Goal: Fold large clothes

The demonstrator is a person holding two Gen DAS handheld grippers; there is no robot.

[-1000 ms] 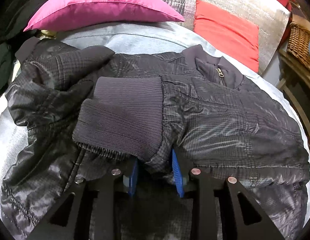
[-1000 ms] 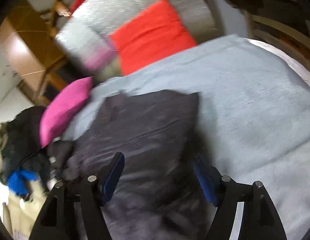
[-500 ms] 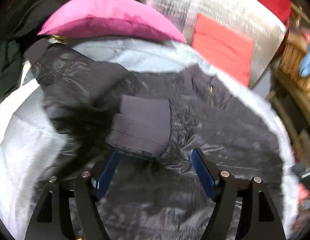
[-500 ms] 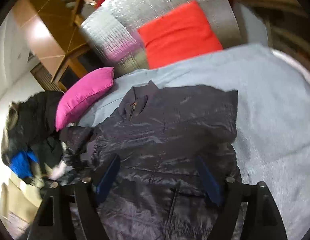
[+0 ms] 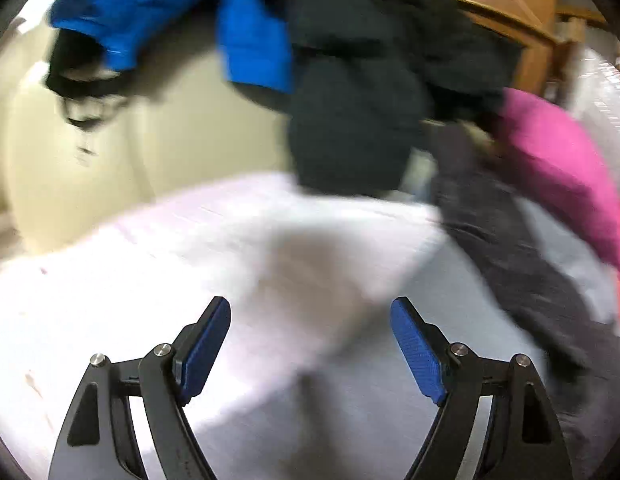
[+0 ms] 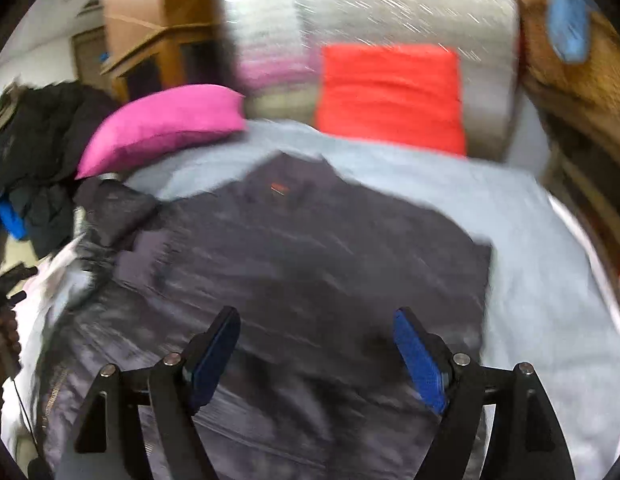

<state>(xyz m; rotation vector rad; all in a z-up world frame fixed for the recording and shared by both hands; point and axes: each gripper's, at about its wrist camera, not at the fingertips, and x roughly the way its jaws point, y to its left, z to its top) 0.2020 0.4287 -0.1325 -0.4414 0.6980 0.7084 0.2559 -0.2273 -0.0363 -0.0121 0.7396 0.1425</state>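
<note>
Dark jacket [image 6: 310, 248] flat on bed [image 6: 541, 264]

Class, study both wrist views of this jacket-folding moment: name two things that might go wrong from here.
1. The left gripper, jaws opening with nothing between them, faces the bed edge and the clothes pile; it may grab the wrong garment.
2. The dark jacket has one sleeve bunched near the pink pillow; folding now could trap that lump.

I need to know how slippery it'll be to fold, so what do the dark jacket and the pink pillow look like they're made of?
Dark jacket: likely thin synthetic shell such as nylon, slightly glossy; pale streaks of sheen cross it, though blur hides detail. Pink pillow: soft woven cloth, matte to faintly satiny; no clear highlights.
</note>
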